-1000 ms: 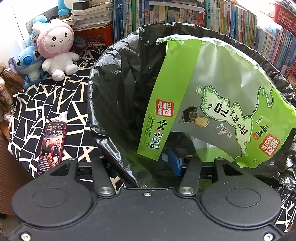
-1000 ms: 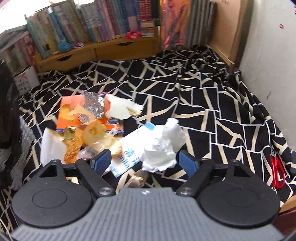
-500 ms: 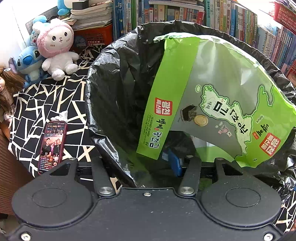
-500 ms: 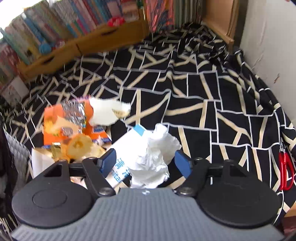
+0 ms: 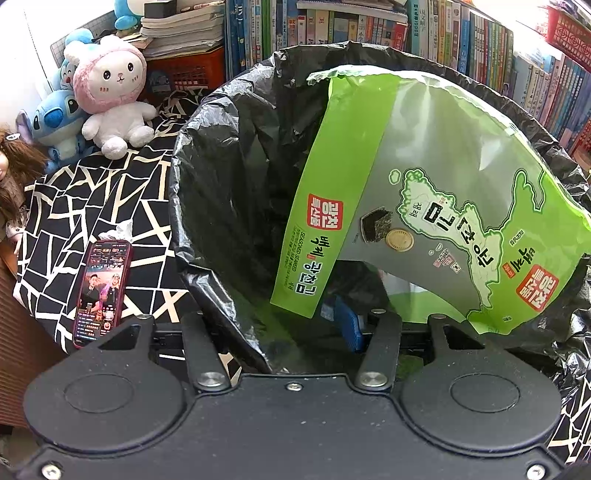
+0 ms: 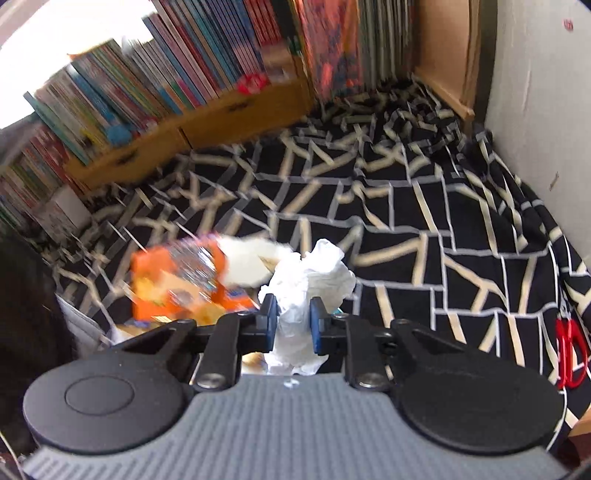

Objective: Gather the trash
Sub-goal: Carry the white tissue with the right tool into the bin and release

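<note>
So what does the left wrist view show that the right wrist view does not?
Only the left wrist view shows the black trash bag, gripped at its rim by the left tongs, the green seaweed packet inside it, a phone and plush toys.

Only the right wrist view shows the right tongs shut on crumpled white paper, orange wrappers and red scissors.

Both show the black patterned cloth and bookshelves.

A crumpled white tissue (image 6: 308, 288) is squeezed between two blue fingers (image 6: 269, 314) and is lifted off the black-and-cream cloth. To its left, an orange snack wrapper (image 6: 177, 284) is left lying, blurred. A black trash bag (image 5: 229, 177) is held open, with a big green seaweed packet (image 5: 424, 192) leaned inside.
</note>
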